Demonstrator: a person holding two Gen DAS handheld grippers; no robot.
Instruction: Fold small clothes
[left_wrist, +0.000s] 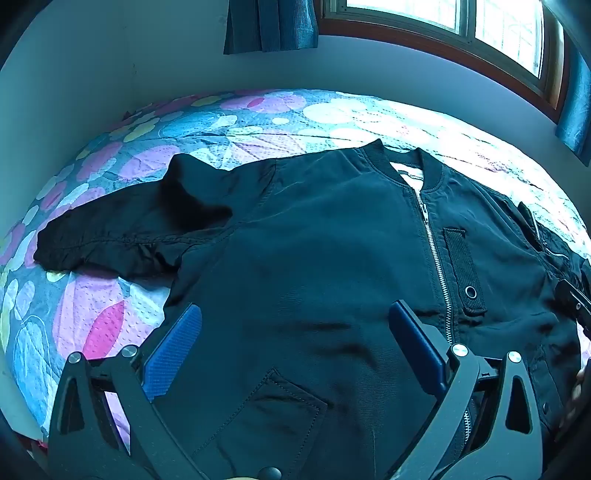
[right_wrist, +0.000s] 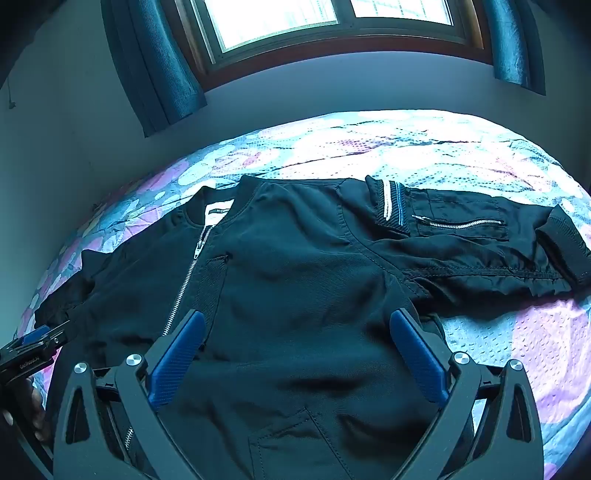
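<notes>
Curtains (right_wrist: 162, 70) flank window (right_wrist: 280, 18) behind bed (right_wrist: 498, 350) with floral quilt. Black zip jacket (left_wrist: 314, 240) lies flat, front up, sleeves spread. Left claw (left_wrist: 295, 325), right claw (right_wrist: 297, 328) both released, spread above jacket front.

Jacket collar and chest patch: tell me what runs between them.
The metal zipper runs down from the collar beside the patch, seen in the left wrist view.

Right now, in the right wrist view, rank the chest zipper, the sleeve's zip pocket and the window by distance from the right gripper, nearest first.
From the right gripper, open above the jacket:
1. Chest zipper, just left of the fingers.
2. Sleeve zip pocket, farther up and right, on the spread sleeve.
3. Window, beyond the bed, on the far wall.
</notes>
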